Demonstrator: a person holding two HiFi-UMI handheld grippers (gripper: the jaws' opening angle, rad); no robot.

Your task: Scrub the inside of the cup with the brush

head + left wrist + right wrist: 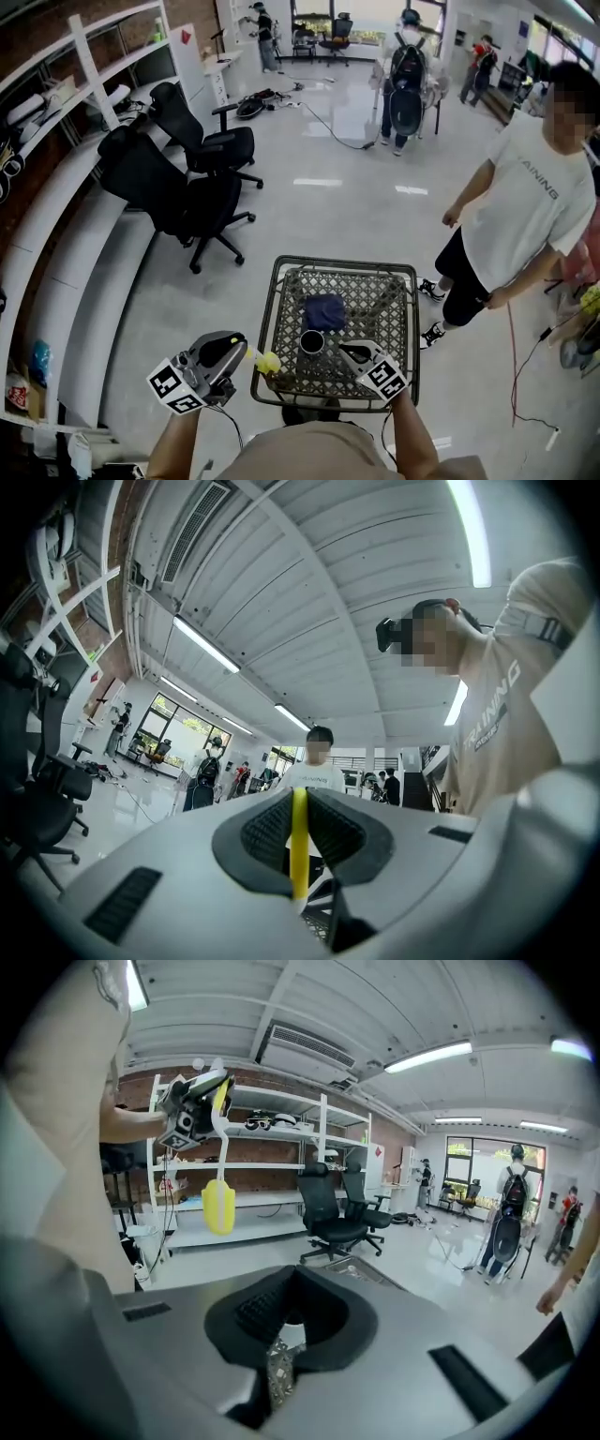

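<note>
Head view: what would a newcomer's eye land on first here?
The yellow brush stands out first, clamped in the left gripper at the near-left edge of the wire-mesh table. On the table stands a dark cup with a blue cloth just behind it, and the shut, empty right gripper is just to the cup's right. A bystander in a white T-shirt stands right of the table.
</note>
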